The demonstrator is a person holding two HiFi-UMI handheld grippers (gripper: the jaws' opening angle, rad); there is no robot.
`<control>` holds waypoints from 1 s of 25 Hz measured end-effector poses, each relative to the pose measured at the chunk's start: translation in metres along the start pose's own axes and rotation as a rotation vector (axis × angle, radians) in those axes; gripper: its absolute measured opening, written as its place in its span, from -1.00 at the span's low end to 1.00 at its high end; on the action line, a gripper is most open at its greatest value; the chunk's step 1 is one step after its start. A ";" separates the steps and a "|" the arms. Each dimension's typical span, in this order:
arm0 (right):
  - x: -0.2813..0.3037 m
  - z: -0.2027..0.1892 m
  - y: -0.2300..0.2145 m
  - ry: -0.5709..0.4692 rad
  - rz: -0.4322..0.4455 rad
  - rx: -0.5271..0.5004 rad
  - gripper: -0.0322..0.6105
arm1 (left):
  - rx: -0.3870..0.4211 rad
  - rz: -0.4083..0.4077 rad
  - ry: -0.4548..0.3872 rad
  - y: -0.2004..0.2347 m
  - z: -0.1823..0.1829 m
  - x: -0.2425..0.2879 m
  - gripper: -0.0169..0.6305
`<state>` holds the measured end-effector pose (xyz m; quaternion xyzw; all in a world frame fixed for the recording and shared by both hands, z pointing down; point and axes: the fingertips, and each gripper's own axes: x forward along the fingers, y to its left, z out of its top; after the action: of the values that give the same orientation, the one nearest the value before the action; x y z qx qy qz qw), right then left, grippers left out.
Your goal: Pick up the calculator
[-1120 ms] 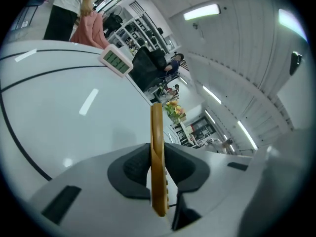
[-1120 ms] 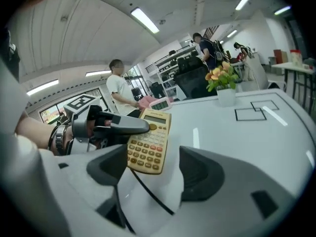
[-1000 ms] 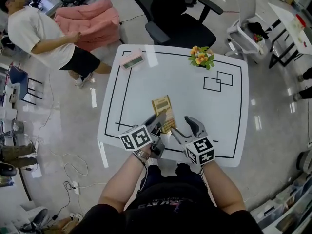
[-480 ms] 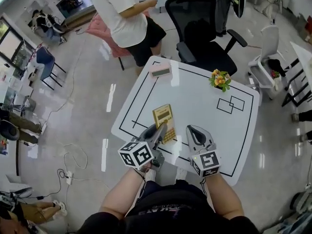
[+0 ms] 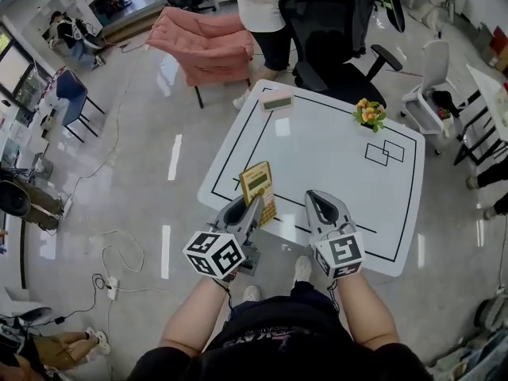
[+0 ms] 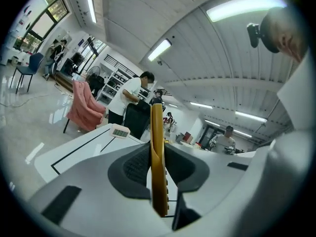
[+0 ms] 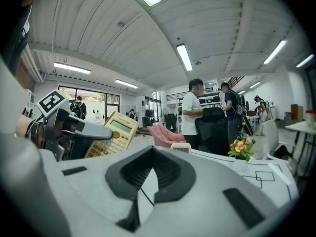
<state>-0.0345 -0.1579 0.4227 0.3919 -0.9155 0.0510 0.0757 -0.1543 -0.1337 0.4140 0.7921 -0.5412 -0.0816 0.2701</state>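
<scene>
The white table (image 5: 317, 145) spreads out ahead of both grippers, its black outline running under their tips. Beyond its far edge, well ahead of the right gripper (image 5: 319, 200), stands a black office chair (image 5: 333, 46). A pink armchair (image 5: 208, 44) sits farther off, ahead of the left gripper (image 5: 250, 210). A person in a white shirt (image 5: 266, 6) stands between the two chairs. The left gripper's jaws are narrow and clamped on the yellow calculator (image 5: 258, 187), which stands on edge between the pads (image 6: 133, 167), lifted over the table's near-left edge. The right gripper, just beside it on the right, has its jaws pressed together with nothing between them. A pot of orange flowers (image 5: 370, 113) stands far ahead of the right gripper. A small pink clock (image 5: 277, 101) lies at the far edge, ahead of the left gripper. Nothing stands between the grippers and these.
</scene>
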 end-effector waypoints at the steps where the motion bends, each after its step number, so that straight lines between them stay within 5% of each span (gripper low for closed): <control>1: -0.001 0.000 0.012 0.002 -0.011 -0.002 -0.89 | 0.012 -0.004 0.000 0.004 0.003 -0.011 -0.70; 11: -0.058 -0.013 0.087 0.025 -0.207 0.032 -0.89 | 0.070 -0.118 0.035 0.015 -0.003 -0.096 -0.71; 25: -0.157 -0.021 0.125 0.007 -0.438 0.062 -0.89 | 0.091 -0.343 0.138 -0.047 -0.037 -0.139 -0.70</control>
<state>-0.0160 0.0423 0.4107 0.5834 -0.8062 0.0626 0.0762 -0.1564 0.0165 0.3980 0.8879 -0.3815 -0.0471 0.2526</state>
